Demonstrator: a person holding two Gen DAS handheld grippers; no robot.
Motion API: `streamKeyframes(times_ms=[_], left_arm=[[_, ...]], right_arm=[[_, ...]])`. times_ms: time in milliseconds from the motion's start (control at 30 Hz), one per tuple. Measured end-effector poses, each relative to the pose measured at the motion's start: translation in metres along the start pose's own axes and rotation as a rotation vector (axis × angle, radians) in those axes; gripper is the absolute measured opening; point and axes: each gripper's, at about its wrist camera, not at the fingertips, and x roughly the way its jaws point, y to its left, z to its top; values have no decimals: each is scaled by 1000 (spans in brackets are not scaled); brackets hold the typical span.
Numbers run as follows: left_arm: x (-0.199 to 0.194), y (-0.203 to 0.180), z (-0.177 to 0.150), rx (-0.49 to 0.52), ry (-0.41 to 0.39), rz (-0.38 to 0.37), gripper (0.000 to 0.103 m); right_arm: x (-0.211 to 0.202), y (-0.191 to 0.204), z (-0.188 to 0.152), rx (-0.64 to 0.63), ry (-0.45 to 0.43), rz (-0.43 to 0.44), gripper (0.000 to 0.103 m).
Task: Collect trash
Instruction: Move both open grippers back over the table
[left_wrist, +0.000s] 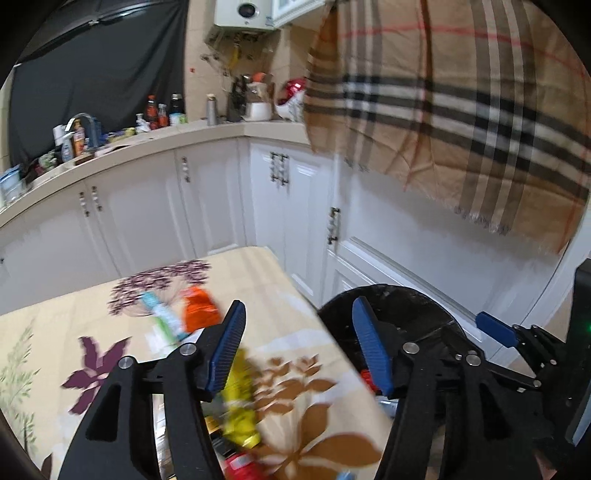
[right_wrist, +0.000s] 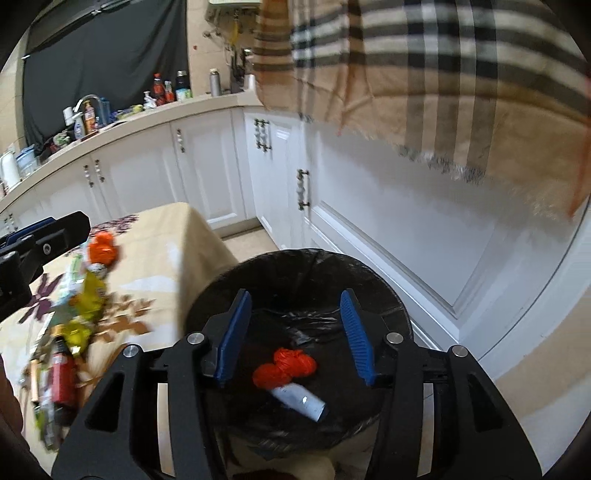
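Observation:
A black-lined trash bin (right_wrist: 295, 269) stands beside the table; it also shows in the left wrist view (left_wrist: 406, 302). Inside lie crumpled orange wrappers (right_wrist: 284, 367) and a pale blue-white tube (right_wrist: 301, 400). My right gripper (right_wrist: 295, 332) is open and empty above the bin. My left gripper (left_wrist: 299, 347) is open and empty above the table's right edge. On the floral tablecloth (left_wrist: 258, 273) lie an orange wrapper (left_wrist: 199, 306), a yellow wrapper (left_wrist: 240, 406), a green-white packet (left_wrist: 166, 317) and a red can (left_wrist: 240, 461). The right gripper's fingertip (left_wrist: 495, 328) shows at the right of the left wrist view.
White kitchen cabinets (left_wrist: 207, 199) run behind, with a cluttered countertop (left_wrist: 122, 144) of bottles and a faucet. A beige plaid cloth (left_wrist: 461, 110) hangs at the upper right. More trash lies on the table's left in the right wrist view (right_wrist: 62, 369).

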Motion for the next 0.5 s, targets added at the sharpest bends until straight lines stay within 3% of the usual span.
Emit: streamKeyframes(times_ms=[200, 500], left_arm=[[-42, 36, -20, -27, -27, 90, 64], [-84, 92, -64, -99, -6, 213, 65]], right_arm=[[-39, 32, -10, -32, -21, 50, 50], [-64, 82, -41, -96, 31, 119, 51]])
